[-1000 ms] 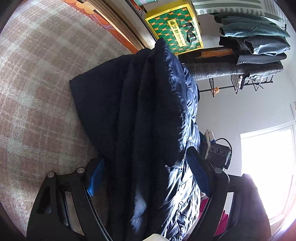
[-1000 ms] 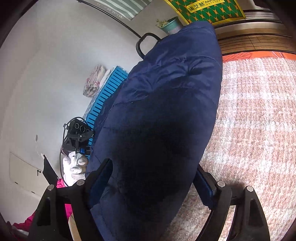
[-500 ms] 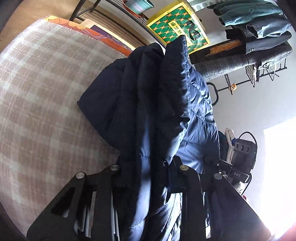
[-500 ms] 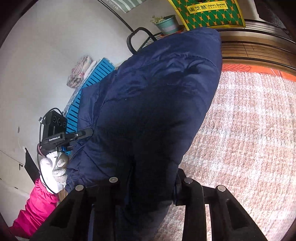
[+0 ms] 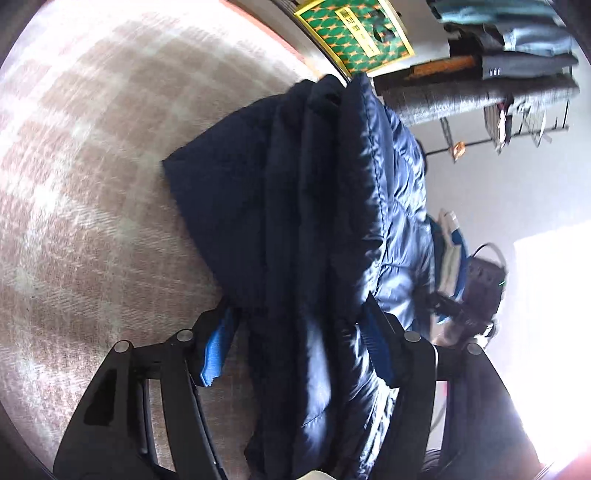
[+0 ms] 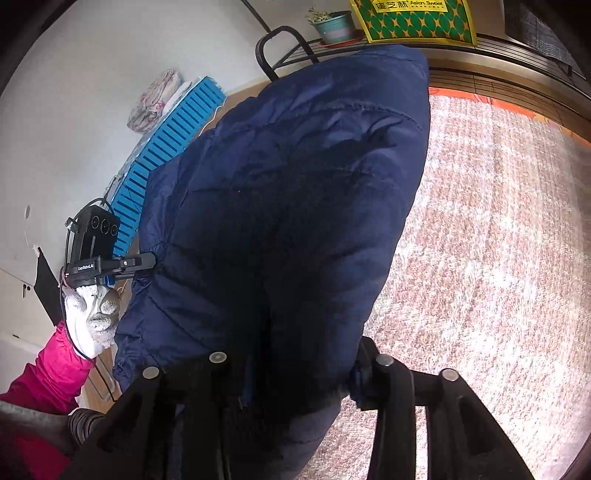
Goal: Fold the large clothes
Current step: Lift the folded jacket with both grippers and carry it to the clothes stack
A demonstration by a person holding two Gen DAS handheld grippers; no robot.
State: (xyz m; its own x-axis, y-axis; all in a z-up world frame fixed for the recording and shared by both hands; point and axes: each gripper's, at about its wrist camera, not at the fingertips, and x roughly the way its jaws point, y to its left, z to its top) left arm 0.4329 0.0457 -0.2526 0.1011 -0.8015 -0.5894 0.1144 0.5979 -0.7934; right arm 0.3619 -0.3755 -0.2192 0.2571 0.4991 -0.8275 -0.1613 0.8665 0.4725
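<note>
Folding looks midway, by my judgement: the navy puffer jacket point(image 5: 314, 206) hangs bunched ahead of both grippers over the plaid rug point(image 5: 92, 184), with laying flat and the final folds left. Its quilted shell is glossy, stitched and puffy. The left gripper point(image 5: 295, 347) stands wide around it; the right gripper point(image 6: 295, 373) pinches its hem.

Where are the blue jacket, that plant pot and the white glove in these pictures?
blue jacket point(image 6: 295, 221), right wrist view, on its quilted outer face.
plant pot point(image 6: 338, 31), right wrist view, on the pot's teal wall.
white glove point(image 6: 90, 325), right wrist view, on the back of the hand.
</note>
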